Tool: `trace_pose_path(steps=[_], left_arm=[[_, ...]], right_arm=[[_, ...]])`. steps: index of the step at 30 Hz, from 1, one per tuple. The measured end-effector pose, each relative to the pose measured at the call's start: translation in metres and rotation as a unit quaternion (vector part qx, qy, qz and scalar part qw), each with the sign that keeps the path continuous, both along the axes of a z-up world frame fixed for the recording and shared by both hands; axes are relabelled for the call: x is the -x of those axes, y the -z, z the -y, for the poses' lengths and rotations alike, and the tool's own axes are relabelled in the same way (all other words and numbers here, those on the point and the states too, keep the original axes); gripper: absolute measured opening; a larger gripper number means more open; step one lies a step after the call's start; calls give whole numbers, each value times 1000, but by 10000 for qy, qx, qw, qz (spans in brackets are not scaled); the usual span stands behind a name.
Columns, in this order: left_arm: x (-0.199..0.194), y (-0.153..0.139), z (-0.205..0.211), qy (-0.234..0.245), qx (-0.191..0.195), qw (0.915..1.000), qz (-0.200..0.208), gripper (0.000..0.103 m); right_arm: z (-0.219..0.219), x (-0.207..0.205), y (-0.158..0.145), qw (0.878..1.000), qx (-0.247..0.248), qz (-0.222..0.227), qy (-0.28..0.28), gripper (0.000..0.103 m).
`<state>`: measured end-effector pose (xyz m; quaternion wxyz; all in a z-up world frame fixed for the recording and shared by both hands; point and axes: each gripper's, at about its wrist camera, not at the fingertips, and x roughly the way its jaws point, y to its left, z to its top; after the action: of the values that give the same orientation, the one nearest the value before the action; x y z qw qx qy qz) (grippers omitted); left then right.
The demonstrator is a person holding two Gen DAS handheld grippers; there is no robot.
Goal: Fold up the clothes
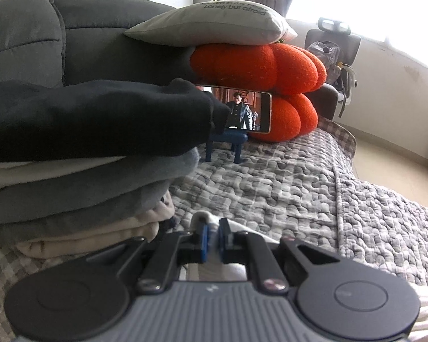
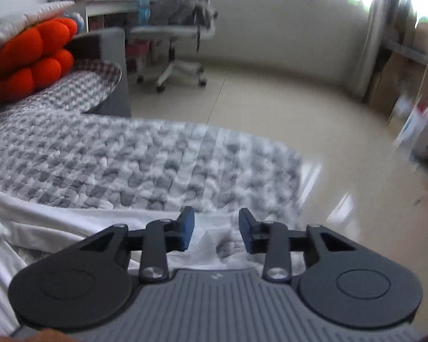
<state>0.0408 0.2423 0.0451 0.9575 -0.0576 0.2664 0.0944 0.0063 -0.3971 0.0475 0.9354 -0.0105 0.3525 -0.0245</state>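
Note:
A white garment [image 2: 71, 225] lies spread on the checked quilt [image 2: 128, 156] near its front edge. My left gripper [image 1: 212, 238] is shut on a fold of the white garment [image 1: 211, 225], which bulges up between its blue pads. In the right wrist view my right gripper [image 2: 216, 233] stands open just above the garment's edge, and its pads touch nothing. To the left of the left gripper rises a stack of folded clothes [image 1: 71, 188], with a black piece [image 1: 94, 119] on top.
A phone [image 1: 246, 111] playing a video stands on a small blue stand [image 1: 228, 145] behind the stack, against an orange cushion [image 1: 259, 65] under a grey pillow [image 1: 214, 25]. A grey sofa back [image 1: 71, 34] is at the left. An office chair [image 2: 179, 34] stands on the bare floor [image 2: 299, 114] past the quilt's edge.

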Motion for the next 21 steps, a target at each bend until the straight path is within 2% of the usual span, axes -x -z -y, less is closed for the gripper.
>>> trace_pose_path(steps=[2,3,4,5,6,7,9,13,17,21], left_arm=[[-1,0,-2,1,3,10000,-19,8],[-3,1,-2,2,3,10000,-34,8],[-4,1,-2,0,3,10000,-40,8],[-4,0,-1,-10,0,10000,-26,8],[-4,-1,-1,-23,-5,10000,-8,8],[-4,-3,-1,-57,6,10000,44,8],[-4,-9,-3,-136,35,9998,165,8],[-4,-20,-5,-284,-74,9990,348,8],[-11,-21,-2,-409,-162,9983,391,8],[-24,-18,7,-522,-385,9972,368,8]], right_arm=[[4,-8,8,9996,-82,-254,-14,38],[4,-8,9,9997,-55,-215,-49,33],[4,-8,10,9998,-24,-180,-90,21],[0,-9,9,9997,33,-173,-189,2],[-4,-10,8,9994,123,-155,-286,2],[-11,-10,5,9983,467,-42,-355,2],[-22,-4,-4,9947,891,399,-310,1],[-18,3,-22,9847,1235,1225,135,1],[-21,-3,-18,9784,1529,1378,216,1],[-18,-15,-16,9781,1537,1370,301,1]])
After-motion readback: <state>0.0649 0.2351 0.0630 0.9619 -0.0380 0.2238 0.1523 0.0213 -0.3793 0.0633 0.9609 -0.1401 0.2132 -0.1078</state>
